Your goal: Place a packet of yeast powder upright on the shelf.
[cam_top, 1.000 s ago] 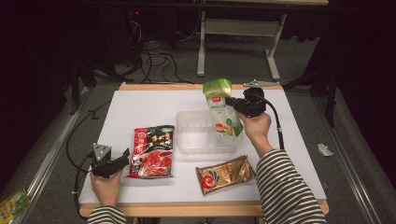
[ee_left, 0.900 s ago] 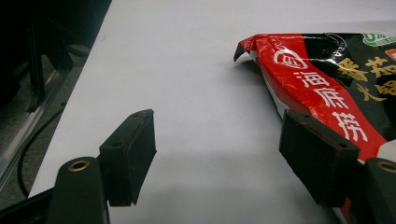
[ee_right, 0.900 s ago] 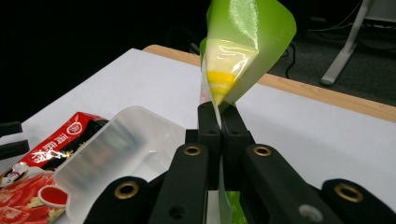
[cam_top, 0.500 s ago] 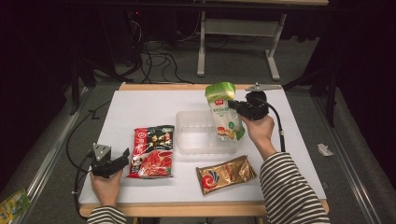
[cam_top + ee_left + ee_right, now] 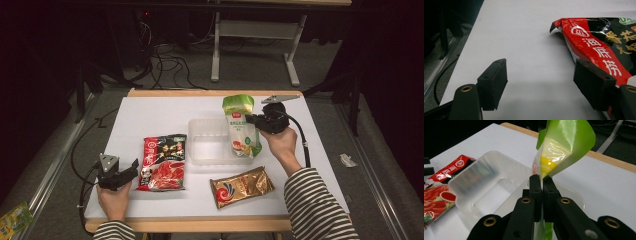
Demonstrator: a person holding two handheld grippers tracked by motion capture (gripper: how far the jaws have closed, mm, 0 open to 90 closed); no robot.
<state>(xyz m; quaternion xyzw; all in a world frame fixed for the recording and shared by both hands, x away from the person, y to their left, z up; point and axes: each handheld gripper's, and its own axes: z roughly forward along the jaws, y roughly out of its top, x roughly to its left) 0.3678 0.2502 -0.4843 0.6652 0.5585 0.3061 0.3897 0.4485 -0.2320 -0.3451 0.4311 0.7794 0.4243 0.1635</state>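
Overhead, right gripper (image 5: 256,120) fingers pinching the green-topped pouch (image 5: 242,126) above the clear tray (image 5: 206,145); left gripper (image 5: 541,83) fingers spread.

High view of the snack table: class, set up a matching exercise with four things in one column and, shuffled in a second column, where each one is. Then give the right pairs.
Things
1. green-topped pouch
2. red and black packet
3. gold packet
4. clear plastic tray

Places
A. lying flat beside the open left claw
B. mid-table, with nothing lying in it
C. pinched in the shut right claw, hanging over the tray's right end
D. flat near the table's front edge, by the striped sleeve

Pairs: 1-C, 2-A, 3-D, 4-B
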